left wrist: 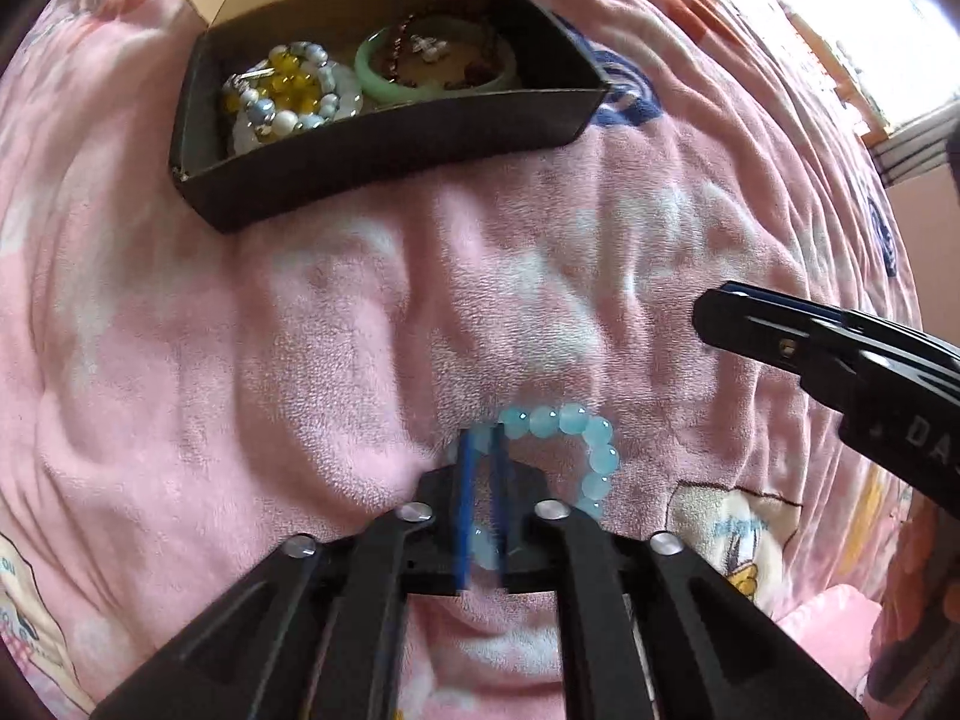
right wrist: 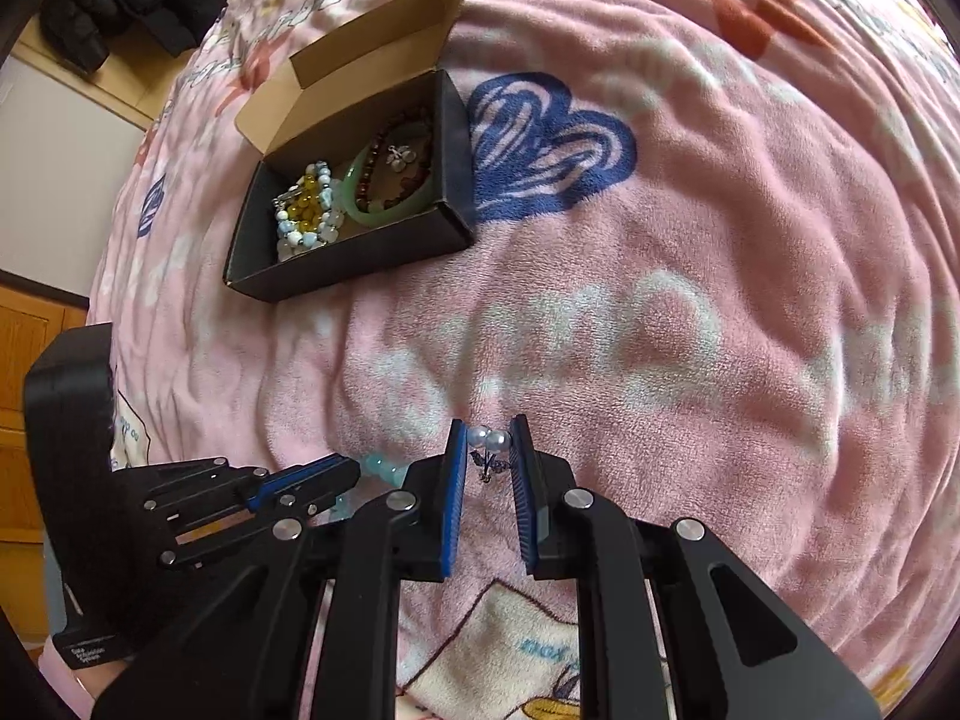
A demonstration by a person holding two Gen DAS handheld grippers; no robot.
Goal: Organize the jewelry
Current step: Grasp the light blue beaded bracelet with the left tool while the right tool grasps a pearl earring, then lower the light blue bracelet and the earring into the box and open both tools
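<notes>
The left gripper (left wrist: 483, 441) stands narrowly open astride the blue bracelet (left wrist: 591, 456) on the blanket (left wrist: 300, 330), seemingly to lift it; the right gripper (right wrist: 489, 438) pinches a pearl earring (right wrist: 487, 437), ready for boxing; the box (right wrist: 360, 264), toward the blanket's far edge, already holds bangles and beads.

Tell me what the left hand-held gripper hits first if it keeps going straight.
The left hand-held gripper points steeply down at the light blue bead bracelet, already between its fingers; just beneath is the pink blanket.
</notes>
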